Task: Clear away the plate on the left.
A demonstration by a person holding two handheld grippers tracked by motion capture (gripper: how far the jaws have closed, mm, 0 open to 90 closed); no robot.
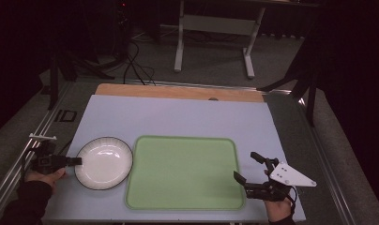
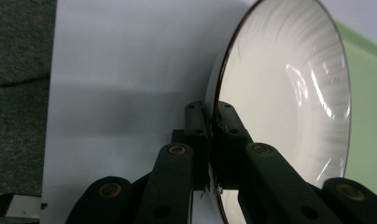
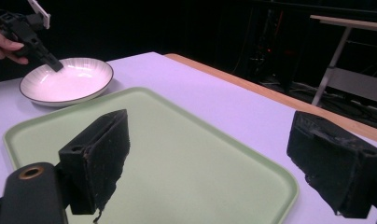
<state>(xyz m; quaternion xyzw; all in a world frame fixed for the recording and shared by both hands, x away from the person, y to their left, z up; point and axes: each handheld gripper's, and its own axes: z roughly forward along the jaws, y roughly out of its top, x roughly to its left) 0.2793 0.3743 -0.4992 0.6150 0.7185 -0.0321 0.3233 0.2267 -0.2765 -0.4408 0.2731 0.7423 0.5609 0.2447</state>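
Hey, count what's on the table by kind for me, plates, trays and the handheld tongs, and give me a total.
Plates: 1, the white plate, its rim clamped by the left tongs
Trays: 1, the green tray
Tongs: 2, left ones shut on the plate, right tongs open
Total: 4

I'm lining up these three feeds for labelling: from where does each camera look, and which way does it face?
High view: above the person's side, facing forward and down on the table; both hands show, with left gripper and right gripper.
Left gripper view: rides that gripper, looking along its jaws shut on the plate rim.
Right gripper view: looks between its open jaws across the green tray.
Shared: plate and tray appear in all three.
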